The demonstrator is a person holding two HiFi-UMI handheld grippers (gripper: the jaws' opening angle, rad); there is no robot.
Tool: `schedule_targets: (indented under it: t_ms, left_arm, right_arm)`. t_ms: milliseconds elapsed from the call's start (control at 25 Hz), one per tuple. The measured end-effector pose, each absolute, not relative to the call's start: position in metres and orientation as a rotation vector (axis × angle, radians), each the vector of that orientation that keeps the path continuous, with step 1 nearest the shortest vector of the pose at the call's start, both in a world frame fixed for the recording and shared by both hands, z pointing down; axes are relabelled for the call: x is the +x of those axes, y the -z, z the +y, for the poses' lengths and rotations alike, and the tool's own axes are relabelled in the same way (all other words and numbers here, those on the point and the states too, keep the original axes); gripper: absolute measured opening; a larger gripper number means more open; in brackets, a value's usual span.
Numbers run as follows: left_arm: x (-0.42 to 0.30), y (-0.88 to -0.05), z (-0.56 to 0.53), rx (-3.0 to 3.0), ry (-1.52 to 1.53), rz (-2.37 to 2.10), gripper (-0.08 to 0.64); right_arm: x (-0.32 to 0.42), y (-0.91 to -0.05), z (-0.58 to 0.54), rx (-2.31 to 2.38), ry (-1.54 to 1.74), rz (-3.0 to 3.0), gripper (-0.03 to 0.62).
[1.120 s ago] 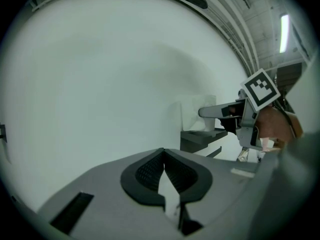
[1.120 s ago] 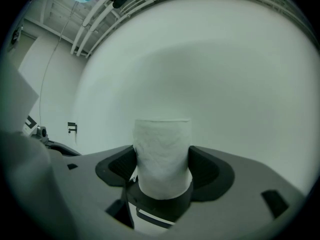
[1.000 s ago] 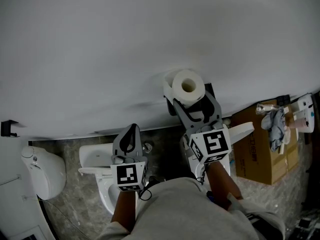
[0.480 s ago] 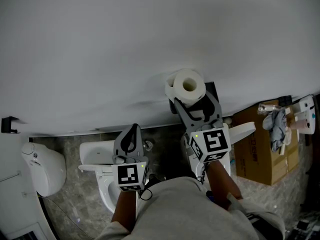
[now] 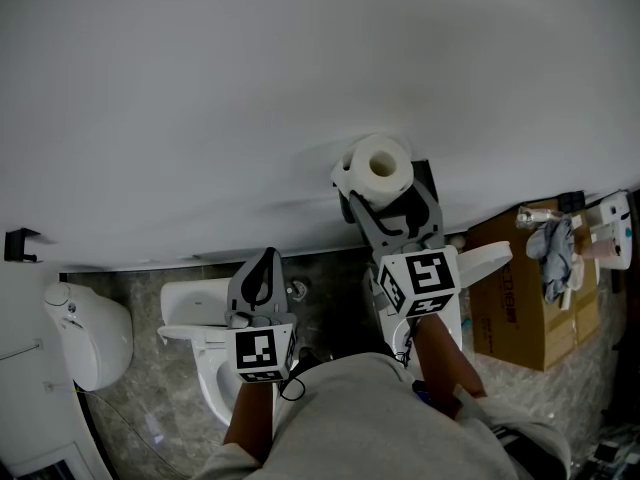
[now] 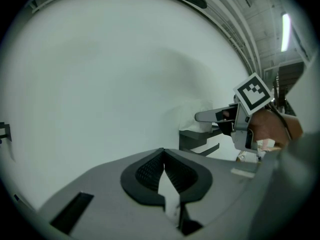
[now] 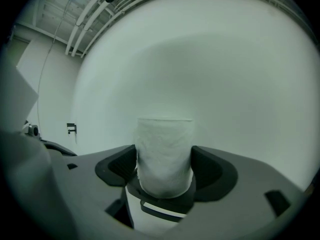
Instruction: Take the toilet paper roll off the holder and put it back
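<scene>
The white toilet paper roll (image 5: 378,166) stands upright close to the white wall, with my right gripper (image 5: 385,190) shut on it. In the right gripper view the roll (image 7: 164,154) fills the gap between both pads (image 7: 122,166), and the dark holder (image 7: 162,206) shows just beneath it. The holder's black edge (image 5: 421,180) peeks out to the right of the roll. My left gripper (image 5: 264,260) hangs lower left over the toilet, jaws together and holding nothing. From the left gripper view (image 6: 163,160) the roll (image 6: 196,115) and the holder (image 6: 196,140) sit to the right.
A white toilet (image 5: 195,353) stands below the left gripper. A cardboard box (image 5: 515,298) with cloth and bottles on it sits at the right. A white rounded fixture (image 5: 90,343) is at the far left, and a small black hook (image 5: 15,243) is on the wall.
The right gripper and the roll have crept slightly up the picture toward the wall. The left gripper has stayed put.
</scene>
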State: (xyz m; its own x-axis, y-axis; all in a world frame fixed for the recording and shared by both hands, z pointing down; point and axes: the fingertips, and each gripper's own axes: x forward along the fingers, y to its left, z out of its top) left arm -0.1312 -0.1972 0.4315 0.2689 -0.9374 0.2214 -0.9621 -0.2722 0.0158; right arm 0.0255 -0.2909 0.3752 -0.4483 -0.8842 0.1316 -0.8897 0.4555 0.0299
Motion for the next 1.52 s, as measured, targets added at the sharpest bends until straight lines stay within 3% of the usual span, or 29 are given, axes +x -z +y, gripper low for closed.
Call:
schedule_targets:
  t_ms: [1240, 1280, 1320, 1360, 1400, 1520]
  left_arm:
    - [-0.112, -0.411, -0.151, 2.520, -0.204, -1.707, 0.011]
    - [-0.111, -0.410, -0.150, 2.526, -0.203, -1.703, 0.011]
    - [-0.110, -0.409, -0.149, 2.533, -0.202, -1.698, 0.010]
    - [-0.109, -0.408, -0.149, 2.540, -0.201, -1.692, 0.011]
    - [-0.108, -0.407, -0.148, 2.548, -0.201, -1.686, 0.011]
    - [-0.104, -0.405, -0.146, 2.573, -0.197, -1.668, 0.011]
  right_arm:
    - [0.033, -0.376, -0.219, 1.607, -0.055, -2.543, 0.325]
    - [0.035, -0.374, -0.216, 1.623, -0.044, -2.542, 0.316]
    - [0.039, -0.371, -0.214, 1.653, -0.031, -2.536, 0.241]
    - [0.043, -0.369, -0.211, 1.692, -0.016, -2.525, 0.114]
    - [0.047, -0.367, -0.209, 1.725, -0.002, -2.516, 0.048]
    - [0.052, -0.364, -0.200, 1.746, 0.021, -2.514, 0.014]
